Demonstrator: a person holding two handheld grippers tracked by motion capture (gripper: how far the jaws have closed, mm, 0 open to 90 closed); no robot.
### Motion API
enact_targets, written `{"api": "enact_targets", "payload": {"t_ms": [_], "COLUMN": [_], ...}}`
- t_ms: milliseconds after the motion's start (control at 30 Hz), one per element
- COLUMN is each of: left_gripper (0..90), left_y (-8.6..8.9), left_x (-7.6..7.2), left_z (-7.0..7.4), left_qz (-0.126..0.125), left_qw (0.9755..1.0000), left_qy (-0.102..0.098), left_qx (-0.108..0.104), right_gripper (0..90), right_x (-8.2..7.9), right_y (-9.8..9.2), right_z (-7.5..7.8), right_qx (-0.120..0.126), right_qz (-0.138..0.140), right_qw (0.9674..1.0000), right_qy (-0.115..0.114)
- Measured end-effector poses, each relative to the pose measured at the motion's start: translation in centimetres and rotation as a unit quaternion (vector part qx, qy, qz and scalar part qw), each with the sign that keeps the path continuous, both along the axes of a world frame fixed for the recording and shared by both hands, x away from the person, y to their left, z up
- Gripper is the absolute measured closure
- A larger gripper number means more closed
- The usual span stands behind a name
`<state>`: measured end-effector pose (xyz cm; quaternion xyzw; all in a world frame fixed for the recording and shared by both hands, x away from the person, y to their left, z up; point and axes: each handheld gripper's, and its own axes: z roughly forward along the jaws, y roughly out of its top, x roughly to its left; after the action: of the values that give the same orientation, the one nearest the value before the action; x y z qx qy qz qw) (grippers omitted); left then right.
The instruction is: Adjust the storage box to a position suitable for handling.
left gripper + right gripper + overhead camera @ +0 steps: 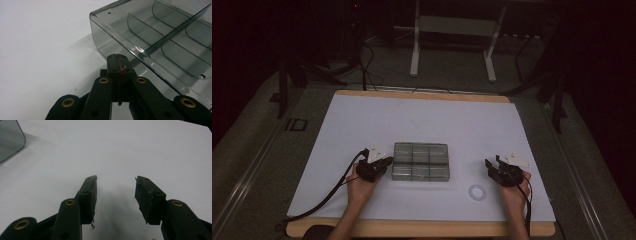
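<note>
A: Any writing? Count things.

B: "ID" on the floor left of the white table (362, 125). One smoky clear plastic six-compartment box (420, 161), mid-table; one small clear ring (477, 192).

A: Your grippers?

B: Left gripper (384, 162), jaws pressed together, empty, just beside the box's left end. Right gripper (493, 163) rests wide, empty.

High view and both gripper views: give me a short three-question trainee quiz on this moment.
1. True or false: the left gripper has its jaws shut.
2. How many compartments does the clear box have? A four, B six, C nine.
3. What lies on the white sheet between the box and the right gripper?

Key: 1 true. 2 B. 3 a small clear ring.
</note>
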<state>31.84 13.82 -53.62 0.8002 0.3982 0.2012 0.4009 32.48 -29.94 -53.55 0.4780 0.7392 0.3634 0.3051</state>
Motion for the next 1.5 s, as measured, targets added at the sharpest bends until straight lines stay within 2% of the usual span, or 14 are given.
{"api": "enact_targets", "payload": {"t_ms": [400,567,767,867,967,1033,1133,1233,1367,1500], "left_gripper": [90.0,90.0,90.0,90.0,90.0,90.0,90.0,90.0,90.0,90.0], "left_y": [-1.6,-1.6,-1.7,-1.8,-1.8,-1.8,-1.6,-1.4,-1.3,-1.3], "left_x": [0.2,0.3,0.4,0.5,0.4,0.2,-0.3,-1.1,-2.1,-2.8], "left_z": [0.0,0.0,0.0,0.0,0.0,0.2,0.3,0.4,0.5,0.5], "left_qz": [-0.014,-0.011,-0.011,-0.012,-0.013,-0.016,-0.022,-0.032,-0.040,-0.042], "left_qw": [0.9999,0.9999,0.9999,0.9999,0.9999,0.9999,0.9997,0.9994,0.9991,0.9990], "left_qy": [-0.003,-0.003,-0.004,-0.003,-0.003,-0.004,-0.002,0.002,0.006,0.010], "left_qx": [0.001,-0.001,-0.001,-0.004,-0.002,-0.002,-0.010,-0.015,-0.012,-0.014], "right_gripper": [52.4,53.2,54.9,56.7,60.2,63.7,67.4,70.9,75.1,83.5], "right_x": [0.0,-0.2,-0.5,-1.0,-1.7,-2.3,-3.0,-3.6,-4.2,-4.8], "right_y": [0.0,0.0,0.4,1.0,1.6,2.0,2.7,3.5,4.1,4.8], "right_z": [0.0,0.1,0.6,1.3,1.8,2.1,2.4,2.6,2.6,2.5], "right_qx": [0.001,0.003,0.001,0.006,0.030,0.050,0.065,0.066,0.061,0.060], "right_qz": [0.000,0.002,0.022,0.042,0.068,0.090,0.113,0.131,0.148,0.170], "right_qw": [1.0000,1.0000,0.9998,0.9991,0.9971,0.9945,0.9910,0.9885,0.9862,0.9821], "right_qy": [0.000,-0.004,0.004,0.004,0.013,0.022,0.030,0.036,0.042,0.054]}}
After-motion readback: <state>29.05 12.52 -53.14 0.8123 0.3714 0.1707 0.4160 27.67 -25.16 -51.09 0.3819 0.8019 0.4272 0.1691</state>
